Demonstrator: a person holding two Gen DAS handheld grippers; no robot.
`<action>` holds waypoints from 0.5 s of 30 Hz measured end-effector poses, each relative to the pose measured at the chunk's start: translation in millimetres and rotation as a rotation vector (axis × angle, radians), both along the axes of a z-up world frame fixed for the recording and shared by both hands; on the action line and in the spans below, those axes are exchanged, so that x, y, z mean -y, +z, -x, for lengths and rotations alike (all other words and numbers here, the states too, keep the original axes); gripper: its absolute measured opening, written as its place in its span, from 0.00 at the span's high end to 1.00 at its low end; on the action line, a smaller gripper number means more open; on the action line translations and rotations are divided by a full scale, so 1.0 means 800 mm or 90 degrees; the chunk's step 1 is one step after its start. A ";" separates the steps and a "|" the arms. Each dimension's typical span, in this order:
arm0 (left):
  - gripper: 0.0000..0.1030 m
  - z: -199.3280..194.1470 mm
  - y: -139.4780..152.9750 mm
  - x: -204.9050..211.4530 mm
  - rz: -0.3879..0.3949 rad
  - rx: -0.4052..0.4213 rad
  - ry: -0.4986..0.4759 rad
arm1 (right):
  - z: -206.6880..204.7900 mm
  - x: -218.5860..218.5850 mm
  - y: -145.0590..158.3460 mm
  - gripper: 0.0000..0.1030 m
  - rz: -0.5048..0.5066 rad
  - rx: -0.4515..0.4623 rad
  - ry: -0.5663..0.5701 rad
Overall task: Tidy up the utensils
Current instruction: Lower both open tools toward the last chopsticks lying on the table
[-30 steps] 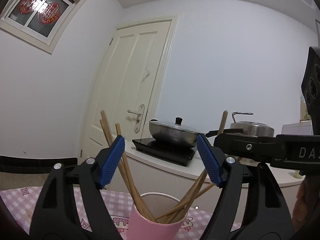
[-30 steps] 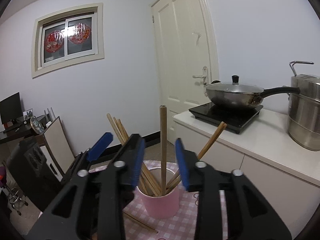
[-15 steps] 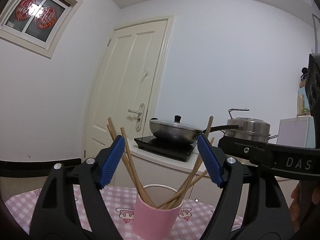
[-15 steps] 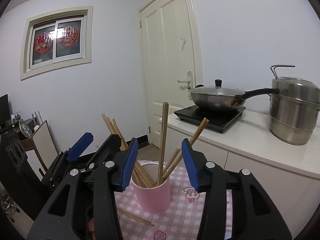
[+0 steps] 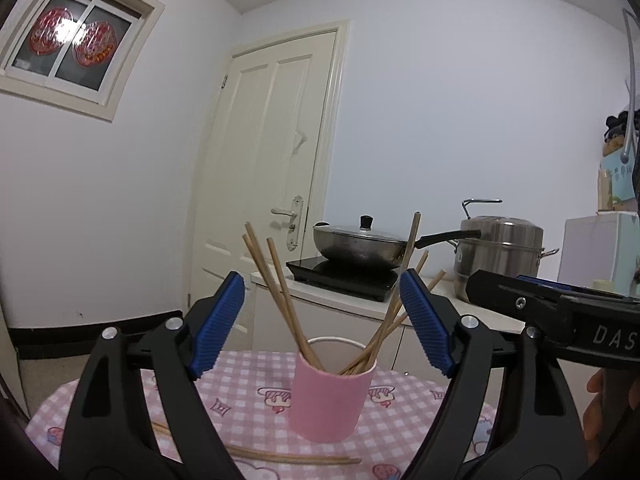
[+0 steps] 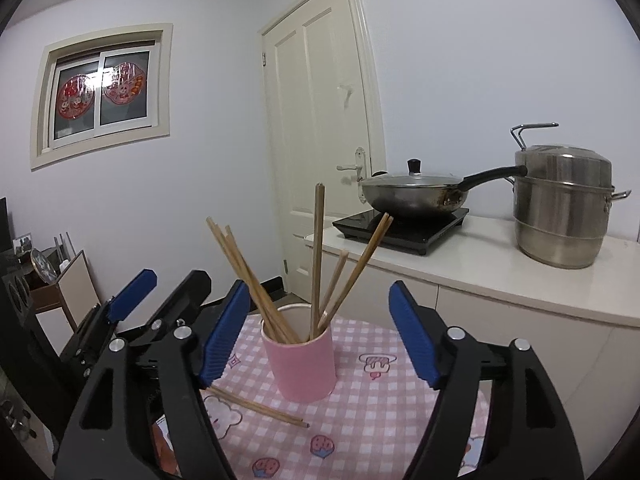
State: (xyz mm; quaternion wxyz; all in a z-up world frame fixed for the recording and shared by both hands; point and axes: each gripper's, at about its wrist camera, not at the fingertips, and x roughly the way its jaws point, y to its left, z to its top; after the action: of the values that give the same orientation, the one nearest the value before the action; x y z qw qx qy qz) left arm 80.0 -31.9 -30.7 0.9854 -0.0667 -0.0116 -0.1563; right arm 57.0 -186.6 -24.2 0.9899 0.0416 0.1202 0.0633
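A pink cup (image 5: 330, 404) (image 6: 304, 364) stands on the pink checked tablecloth (image 5: 248, 380) (image 6: 380, 408) and holds several wooden chopsticks (image 5: 280, 292) (image 6: 318, 256) that lean outward. Two loose chopsticks (image 5: 296, 458) (image 6: 256, 406) lie flat on the cloth in front of the cup. My left gripper (image 5: 322, 320) faces the cup from a short way back, its jaws opening, with nothing touching the pads. My right gripper (image 6: 320, 336) is also short of the cup, its jaws opening wide and holding nothing. The left gripper's fingers (image 6: 132, 292) show at the left of the right wrist view.
Behind the table runs a white counter (image 6: 500, 272) with a black induction hob (image 6: 404, 228), a lidded wok (image 6: 416, 196) and a steel steamer pot (image 6: 564, 208). A cream door (image 5: 276, 184) is beyond. A low shelf with clutter (image 6: 44, 280) stands at the left.
The right jaws have spread from narrow to wide around the upright chopstick, which stays in the cup. Both grippers have drawn back from the cup; the loose chopsticks now show.
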 end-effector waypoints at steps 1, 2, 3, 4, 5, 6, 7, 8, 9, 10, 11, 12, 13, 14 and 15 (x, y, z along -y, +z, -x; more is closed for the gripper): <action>0.20 0.004 0.000 -0.001 -0.004 -0.001 0.002 | 0.003 -0.002 -0.001 0.28 0.000 0.001 0.000; 0.18 0.007 -0.001 -0.002 -0.007 -0.004 0.003 | 0.007 -0.003 -0.003 0.27 0.002 0.002 0.000; 0.16 0.010 -0.002 -0.004 -0.009 -0.008 0.006 | 0.009 -0.004 -0.004 0.26 0.003 0.003 -0.001; 0.14 0.013 -0.003 -0.006 -0.011 -0.012 0.009 | 0.012 -0.006 -0.005 0.25 0.005 0.004 -0.001; 0.14 0.015 -0.004 -0.008 -0.012 -0.015 0.012 | 0.014 -0.007 -0.006 0.25 0.005 0.004 0.000; 0.13 0.017 -0.005 -0.010 -0.012 -0.016 0.015 | 0.015 -0.007 -0.007 0.24 0.003 0.005 0.001; 0.12 0.020 -0.006 -0.013 -0.015 -0.018 0.020 | 0.017 -0.008 -0.008 0.24 0.002 0.005 0.001; 0.11 0.022 -0.007 -0.014 -0.020 -0.020 0.025 | 0.019 -0.010 -0.010 0.24 0.001 0.004 0.003; 0.11 0.024 -0.007 -0.016 -0.027 -0.020 0.031 | 0.022 -0.012 -0.011 0.24 -0.001 0.004 0.005; 0.11 0.025 -0.008 -0.020 -0.034 -0.024 0.038 | 0.024 -0.014 -0.013 0.24 -0.001 0.005 0.005; 0.11 0.025 -0.009 -0.021 -0.036 -0.029 0.040 | 0.026 -0.016 -0.015 0.23 0.000 0.005 0.006; 0.10 0.025 -0.009 -0.026 -0.035 -0.040 0.041 | 0.028 -0.018 -0.017 0.23 0.000 0.004 0.008; 0.10 0.024 -0.010 -0.030 -0.034 -0.048 0.043 | 0.029 -0.020 -0.020 0.23 0.001 0.002 0.010; 0.10 0.024 -0.011 -0.033 -0.034 -0.054 0.048 | 0.030 -0.022 -0.022 0.23 0.000 0.000 0.013; 0.10 0.024 -0.012 -0.038 -0.033 -0.061 0.057 | 0.030 -0.024 -0.024 0.23 0.001 -0.003 0.014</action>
State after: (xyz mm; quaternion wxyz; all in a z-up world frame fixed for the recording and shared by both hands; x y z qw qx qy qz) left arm 61.0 -1.9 -40.2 0.9922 -0.0477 0.0366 -0.1090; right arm 33.0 -167.6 -43.5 0.9889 0.0394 0.1227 0.0743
